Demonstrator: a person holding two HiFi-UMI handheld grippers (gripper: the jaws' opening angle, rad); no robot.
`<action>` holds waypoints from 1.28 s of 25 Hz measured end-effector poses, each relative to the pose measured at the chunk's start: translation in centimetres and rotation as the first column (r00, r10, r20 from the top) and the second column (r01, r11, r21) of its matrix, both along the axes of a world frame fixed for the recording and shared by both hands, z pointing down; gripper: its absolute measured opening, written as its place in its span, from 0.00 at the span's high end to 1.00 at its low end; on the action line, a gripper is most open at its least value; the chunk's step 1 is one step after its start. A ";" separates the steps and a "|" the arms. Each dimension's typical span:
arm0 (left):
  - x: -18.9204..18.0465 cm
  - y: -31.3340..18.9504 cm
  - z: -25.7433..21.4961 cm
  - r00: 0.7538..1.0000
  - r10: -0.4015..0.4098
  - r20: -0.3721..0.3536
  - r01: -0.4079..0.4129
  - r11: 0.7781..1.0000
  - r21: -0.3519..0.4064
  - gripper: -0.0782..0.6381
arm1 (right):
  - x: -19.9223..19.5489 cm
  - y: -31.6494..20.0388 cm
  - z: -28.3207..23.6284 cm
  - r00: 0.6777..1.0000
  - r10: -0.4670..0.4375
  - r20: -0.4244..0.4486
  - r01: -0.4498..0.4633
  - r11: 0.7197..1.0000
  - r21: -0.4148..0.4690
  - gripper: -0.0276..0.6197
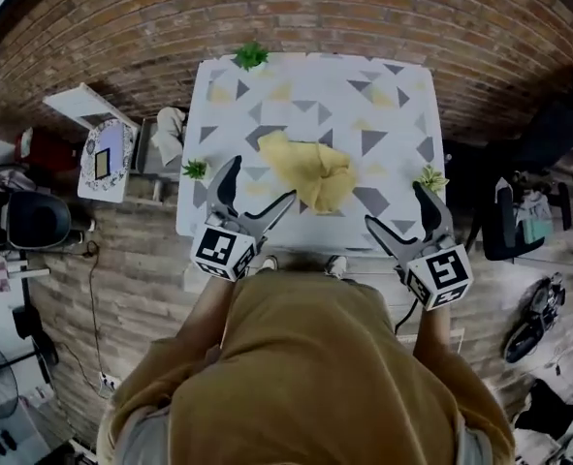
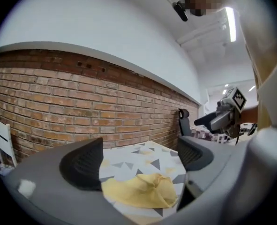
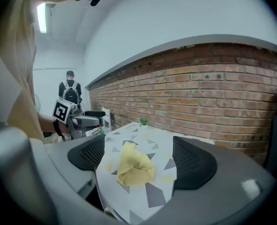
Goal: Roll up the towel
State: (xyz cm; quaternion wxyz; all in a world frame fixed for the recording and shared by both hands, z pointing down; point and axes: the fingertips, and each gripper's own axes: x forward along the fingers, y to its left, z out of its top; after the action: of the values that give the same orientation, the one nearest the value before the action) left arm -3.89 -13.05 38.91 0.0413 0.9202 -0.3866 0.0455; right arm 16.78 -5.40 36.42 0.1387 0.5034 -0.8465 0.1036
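A crumpled yellow towel (image 1: 310,170) lies in a loose heap on the near half of the table (image 1: 315,90), which has a white cloth with grey and yellow triangles. My left gripper (image 1: 262,182) hovers open at the towel's near left, holding nothing. At the near right corner my right gripper (image 1: 396,208) is also open and empty, apart from the towel. In the left gripper view the towel (image 2: 140,191) shows between and beyond the spread jaws, with the right gripper (image 2: 222,118) off to the right. The right gripper view frames the towel (image 3: 134,165) the same way, with the left gripper (image 3: 79,118) at left.
Small green plants stand at the table's far edge (image 1: 251,55), left edge (image 1: 196,170) and right edge (image 1: 430,177). A white chair (image 1: 107,153) sits left of the table, a dark chair (image 1: 504,221) at right. A brick wall (image 2: 58,111) runs behind. A person (image 3: 70,90) stands far off.
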 end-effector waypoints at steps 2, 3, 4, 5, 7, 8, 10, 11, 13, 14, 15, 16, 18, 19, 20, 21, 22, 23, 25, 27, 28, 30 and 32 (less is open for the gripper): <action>-0.3 0.3 0.8 0.998 -0.060 0.035 0.061 0.998 -0.015 0.12 | 0.3 -0.6 1.4 0.997 -0.071 0.013 0.072 0.997 -0.030 0.26; -0.3 0.6 1.3 0.995 -0.081 0.053 0.083 0.996 -0.024 0.13 | 0.4 -0.8 2.1 0.995 -0.102 0.021 0.102 0.994 -0.044 0.26; -0.3 0.9 1.9 0.993 -0.096 0.073 0.098 0.995 -0.034 0.14 | 0.4 -1.0 2.8 0.992 -0.126 0.028 0.128 0.990 -0.057 0.26; -0.2 1.3 2.7 0.990 -0.104 0.097 0.109 0.993 -0.044 0.17 | 0.4 -1.2 3.6 0.989 -0.147 0.034 0.149 0.986 -0.071 0.27; 0.3 2.0 4.5 0.984 -0.101 0.150 0.112 0.991 -0.068 0.24 | 0.2 -1.5 5.7 0.983 -0.180 0.031 0.182 0.978 -0.105 0.30; 0.7 2.2 5.5 0.981 -0.090 0.172 0.106 0.991 -0.086 0.27 | -0.1 -1.5 6.9 0.980 -0.197 0.022 0.198 0.972 -0.127 0.32; 1.5 2.5 7.9 0.976 -0.057 0.209 0.087 0.987 -0.136 0.36 | -1.2 -1.3 9.6 0.971 -0.239 0.002 0.235 0.954 -0.187 0.37; 1.9 2.5 9.2 0.973 -0.038 0.230 0.076 0.984 -0.162 0.39 | -1.9 -1.2 11.1 0.965 -0.261 -0.008 0.253 0.942 -0.222 0.41; 2.8 2.4 11.8 0.963 0.007 0.271 0.054 0.975 -0.214 0.45 | -3.5 -1.2 13.9 0.955 -0.295 -0.028 0.276 0.920 -0.277 0.53; 3.4 2.3 13.0 0.957 0.032 0.289 0.040 0.971 -0.238 0.46 | -4.3 -1.3 15.4 0.952 -0.305 -0.038 0.281 0.912 -0.299 0.57; 4.1 2.3 14.1 0.950 0.060 0.307 0.023 0.966 -0.258 0.48 | -4.9 -1.6 16.9 0.949 -0.313 -0.047 0.282 0.905 -0.319 0.58; 4.9 2.1 15.1 0.941 0.089 0.325 0.004 0.962 -0.275 0.49 | -5.5 -1.9 18.3 0.947 -0.317 -0.053 0.282 0.897 -0.342 0.60; 6.5 2.0 16.9 0.922 0.146 0.357 -0.034 0.953 -0.302 0.52 | -6.4 -2.3 20.9 0.946 -0.320 -0.062 0.272 0.879 -0.391 0.64; 7.2 1.9 17.7 0.913 0.168 0.372 -0.046 0.948 -0.315 0.53 | -6.7 -2.5 21.9 0.946 -0.317 -0.066 0.263 0.873 -0.411 0.67; 7.7 1.7 18.6 0.903 0.184 0.387 -0.052 0.943 -0.328 0.54 | -7.0 -2.6 22.6 0.947 -0.313 -0.071 0.255 0.869 -0.425 0.70; 8.1 1.4 19.4 0.895 0.194 0.401 -0.052 0.939 -0.340 0.55 | -7.3 -2.8 23.1 0.948 -0.310 -0.076 0.248 0.866 -0.433 0.72; 8.5 1.2 20.0 0.889 0.201 0.411 -0.047 0.934 -0.353 0.55 | -7.7 -3.0 23.5 0.948 -0.309 -0.082 0.244 0.864 -0.440 0.74; 8.9 1.0 20.6 0.884 0.206 0.419 -0.043 0.929 -0.366 0.55 | -8.0 -3.1 23.8 0.947 -0.310 -0.086 0.241 0.861 -0.448 0.74; 9.4 0.9 21.7 0.869 0.218 0.443 -0.031 0.920 -0.391 0.55 | -8.7 -3.0 24.6 0.945 -0.314 -0.092 0.237 0.850 -0.470 0.74; 9.3 0.8 22.7 0.852 0.227 0.471 -0.014 0.911 -0.413 0.57 | -9.4 -3.1 25.3 0.941 -0.319 -0.110 0.228 0.842 -0.489 0.74; 9.2 0.7 23.0 0.848 0.229 0.479 -0.008 0.907 -0.421 0.60 | -9.8 -3.1 25.6 0.938 -0.322 -0.127 0.222 0.841 -0.494 0.74; 8.8 0.7 23.4 0.840 0.240 0.487 -0.005 0.901 -0.435 0.68 | -10.5 -3.1 26.3 0.929 -0.333 -0.162 0.212 0.837 -0.504 0.74; 8.4 0.8 23.7 0.832 0.251 0.496 -0.008 0.897 -0.442 0.73 | -11.1 -2.9 27.7 0.923 -0.338 -0.184 0.199 0.829 -0.523 0.74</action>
State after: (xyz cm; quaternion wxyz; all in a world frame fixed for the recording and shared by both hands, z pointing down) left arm 4.51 -12.24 62.58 0.1251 0.8629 -0.2984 0.3881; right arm 5.72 -8.30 64.08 0.3895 0.3348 -0.8275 0.2268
